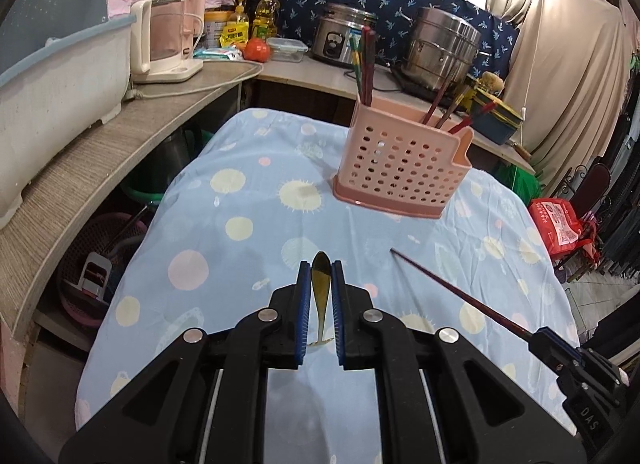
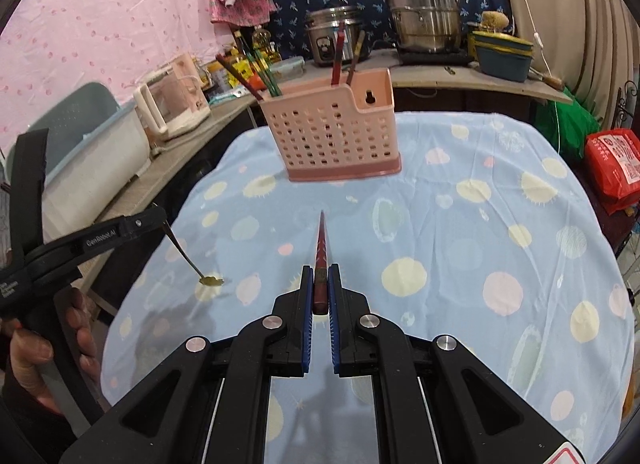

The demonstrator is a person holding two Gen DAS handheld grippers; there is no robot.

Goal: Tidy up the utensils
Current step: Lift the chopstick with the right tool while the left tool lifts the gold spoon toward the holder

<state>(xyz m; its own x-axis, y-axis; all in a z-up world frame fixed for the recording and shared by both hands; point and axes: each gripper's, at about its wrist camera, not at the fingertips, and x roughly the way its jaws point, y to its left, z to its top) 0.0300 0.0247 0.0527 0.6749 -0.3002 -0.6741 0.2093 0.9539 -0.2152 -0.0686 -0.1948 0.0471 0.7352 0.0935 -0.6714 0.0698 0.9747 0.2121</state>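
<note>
A pink perforated utensil holder [image 1: 400, 168] stands on the spotted blue tablecloth [image 1: 240, 200] with several chopsticks upright in it; it also shows in the right wrist view [image 2: 334, 136]. My left gripper [image 1: 321, 264] is shut on a small gold spoon [image 1: 321, 288], held above the cloth short of the holder. In the right wrist view the spoon [image 2: 188, 258] hangs bowl down, touching the cloth. My right gripper [image 2: 321, 270] is shut on a dark red chopstick [image 2: 322, 248] that points toward the holder; the chopstick [image 1: 460, 292] also shows in the left wrist view.
A curved wooden counter [image 1: 120, 136] runs left and behind the table with a kettle [image 1: 164, 40], a rice cooker [image 1: 344, 36], a steel pot [image 1: 444, 52] and a grey-white bin [image 1: 52, 76]. A red bag [image 2: 616, 160] sits off the right edge.
</note>
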